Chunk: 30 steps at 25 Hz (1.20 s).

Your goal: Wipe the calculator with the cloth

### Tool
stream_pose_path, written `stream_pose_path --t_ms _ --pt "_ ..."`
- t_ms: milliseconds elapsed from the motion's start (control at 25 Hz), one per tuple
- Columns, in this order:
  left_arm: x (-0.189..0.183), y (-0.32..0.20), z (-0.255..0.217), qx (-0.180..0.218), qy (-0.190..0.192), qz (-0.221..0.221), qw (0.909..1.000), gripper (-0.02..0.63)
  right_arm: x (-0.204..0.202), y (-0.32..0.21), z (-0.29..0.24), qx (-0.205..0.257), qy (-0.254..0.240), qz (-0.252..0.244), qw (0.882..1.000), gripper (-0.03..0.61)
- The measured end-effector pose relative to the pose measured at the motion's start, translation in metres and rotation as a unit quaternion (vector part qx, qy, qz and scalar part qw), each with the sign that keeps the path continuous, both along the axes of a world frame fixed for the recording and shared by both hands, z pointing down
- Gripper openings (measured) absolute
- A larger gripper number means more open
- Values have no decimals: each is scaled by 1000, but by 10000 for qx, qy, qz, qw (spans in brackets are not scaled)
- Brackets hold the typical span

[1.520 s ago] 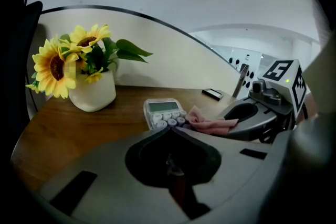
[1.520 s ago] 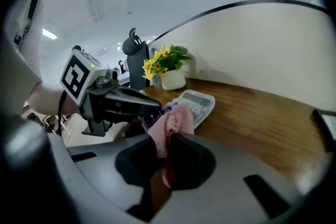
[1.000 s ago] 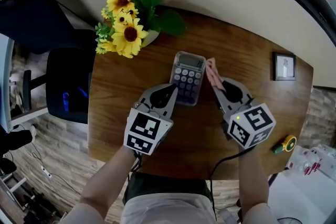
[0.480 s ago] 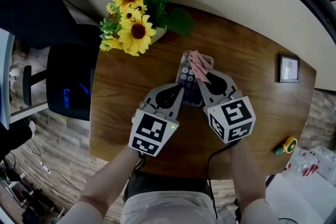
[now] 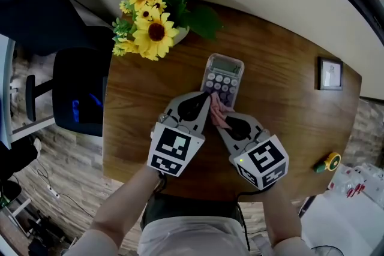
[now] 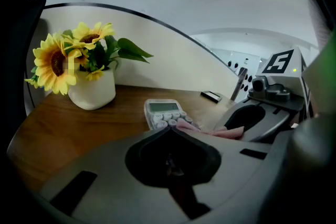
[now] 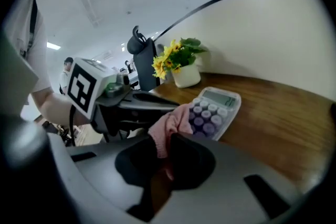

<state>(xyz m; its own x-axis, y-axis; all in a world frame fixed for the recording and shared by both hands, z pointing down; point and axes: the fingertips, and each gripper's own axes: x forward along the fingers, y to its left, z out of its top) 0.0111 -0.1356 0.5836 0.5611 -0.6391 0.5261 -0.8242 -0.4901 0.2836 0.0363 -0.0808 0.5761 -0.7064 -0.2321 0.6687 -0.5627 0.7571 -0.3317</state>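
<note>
A wooden tabletop [image 5: 288, 105] lies below us, with bare wood wide open on the right. Sunflowers [image 5: 150, 27] crowd its far left edge. Our left gripper [image 5: 206, 98], fingers closed and empty, sits just beside the calculator [image 5: 225, 72], which lies mid-tabletop. Our right gripper [image 5: 218, 125] pinches the pink cloth [image 5: 218, 113] over the calculator's near edge.

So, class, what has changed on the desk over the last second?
The right gripper, shut on the pink cloth, swept it from the calculator's right edge over its screen, then down the keys toward the person. The left gripper, calculator and flowers stayed put.
</note>
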Motion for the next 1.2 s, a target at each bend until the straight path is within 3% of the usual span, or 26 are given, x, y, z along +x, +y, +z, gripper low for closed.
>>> stream_pose_path --t_ms 80,200,400,560,760,1000,1200 --pt "0 0 0 -5 27 2 10000 3 7 7 0 -126 72 -289 9995 32" --pt "0 0 1 6 43 31 10000 3 32 -18 -7 233 315 -290 9988 32" --pt "0 0 0 24 31 115 9999 3 60 -104 -28 1125 491 637 9904 34" --pt "0 0 0 10 42 109 9999 3 40 -133 -18 1257 296 1086 9857 35" --pt "1 0 -1 6 55 118 9999 3 3 -120 5 1062 518 837 9895 35" --pt "0 0 -1 25 26 106 9999 3 -14 -99 3 1176 938 -8 9886 32" --pt "-1 1 0 -6 36 81 10000 3 -30 -68 3 929 661 -881 9896 26"
